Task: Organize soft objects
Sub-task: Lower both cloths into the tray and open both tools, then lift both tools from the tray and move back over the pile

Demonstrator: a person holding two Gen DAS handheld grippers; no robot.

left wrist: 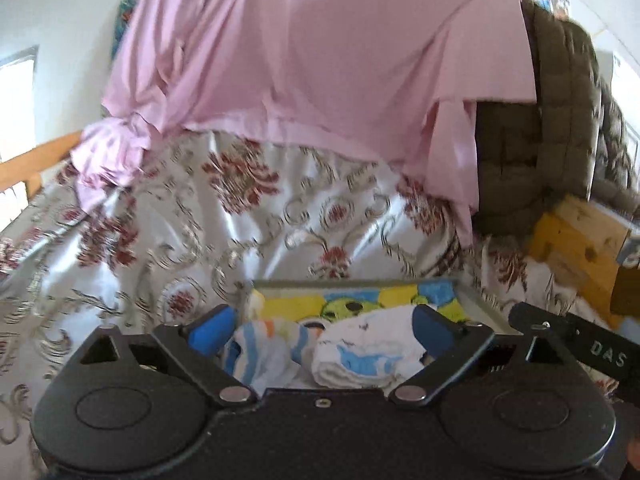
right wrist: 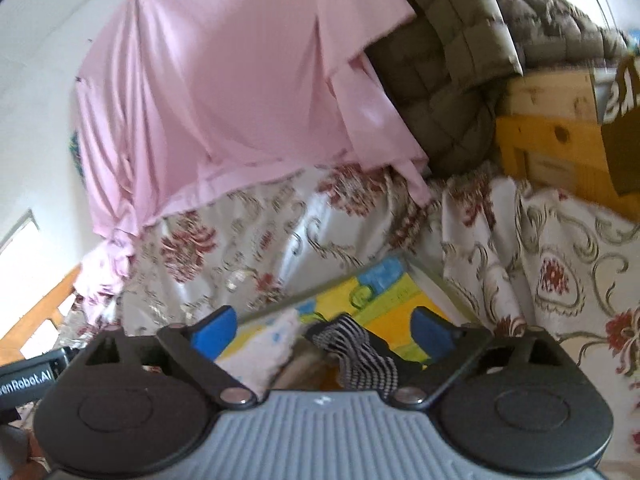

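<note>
Left wrist view: left gripper (left wrist: 324, 322) fingers spread wide above folded white-and-blue striped cloths (left wrist: 360, 352) in a shallow colourful-lined tray (left wrist: 476, 300); right gripper (right wrist: 324, 326) fingers likewise wide over a black-and-white striped fabric piece (right wrist: 356, 354), gripping nothing.

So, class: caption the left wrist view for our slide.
Open left gripper above folded cloths in a colourful tray on a floral bedspread.

I see a bed under a floral bedspread (left wrist: 280, 216) — white with red blooms. A pink sheet (left wrist: 312, 48) hangs behind the bedspread; right of that sheet slumps a brown quilted blanket (left wrist: 560, 92), resting on a pine wooden frame (right wrist: 548, 128) — all somewhat blurred.
</note>
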